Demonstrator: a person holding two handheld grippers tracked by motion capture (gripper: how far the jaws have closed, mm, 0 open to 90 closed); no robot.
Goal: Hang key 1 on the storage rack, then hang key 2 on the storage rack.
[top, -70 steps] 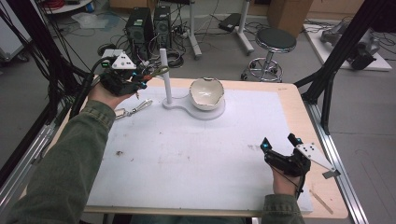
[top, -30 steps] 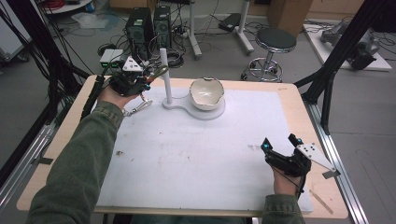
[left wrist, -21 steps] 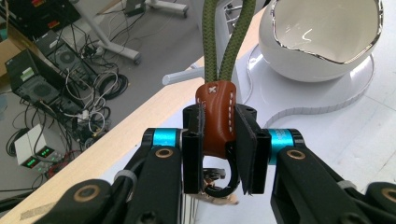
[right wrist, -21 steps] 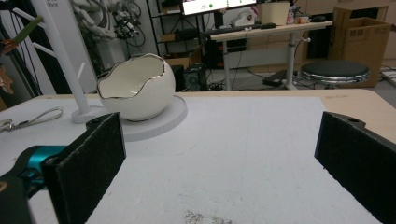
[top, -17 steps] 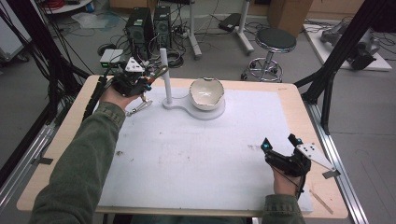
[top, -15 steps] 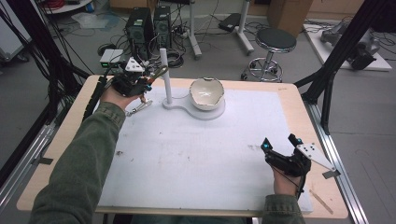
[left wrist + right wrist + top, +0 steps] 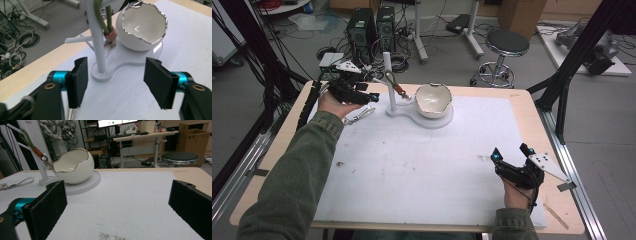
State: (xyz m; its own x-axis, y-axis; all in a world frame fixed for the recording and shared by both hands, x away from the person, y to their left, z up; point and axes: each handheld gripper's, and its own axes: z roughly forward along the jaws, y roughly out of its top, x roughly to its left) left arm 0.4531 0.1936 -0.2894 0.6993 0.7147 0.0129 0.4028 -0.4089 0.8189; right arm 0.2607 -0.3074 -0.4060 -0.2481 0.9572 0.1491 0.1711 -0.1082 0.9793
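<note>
Work in hand: hanging strapped items on the white stand (image 7: 388,82) at the far side of the surface (image 7: 412,170).
Done so far: a green strap with an orange-brown band and metal ring (image 7: 398,89) hung from a peg of the stand, dangling beside the egg-shaped white bowl (image 7: 433,100) on the same base; it looked placed.
Left tongs (image 7: 373,96): jaws had just been opening; they stood apart with nothing between them, aimed at the stand's post (image 7: 96,37) from just beside it, released.
Green strap, close view: it (image 7: 100,15) ran down along the post, free of the pads (image 7: 80,77).
Left to do, by judgement: a grey lanyard with a clip (image 7: 358,115) lay flat on the surface near the left hand (image 7: 334,102), not yet hung.
Right tongs (image 7: 511,159): jaws wide, empty, resting at the near right edge, well apart from the stand.
Progress estimate: one item up, at least one waiting.
</note>
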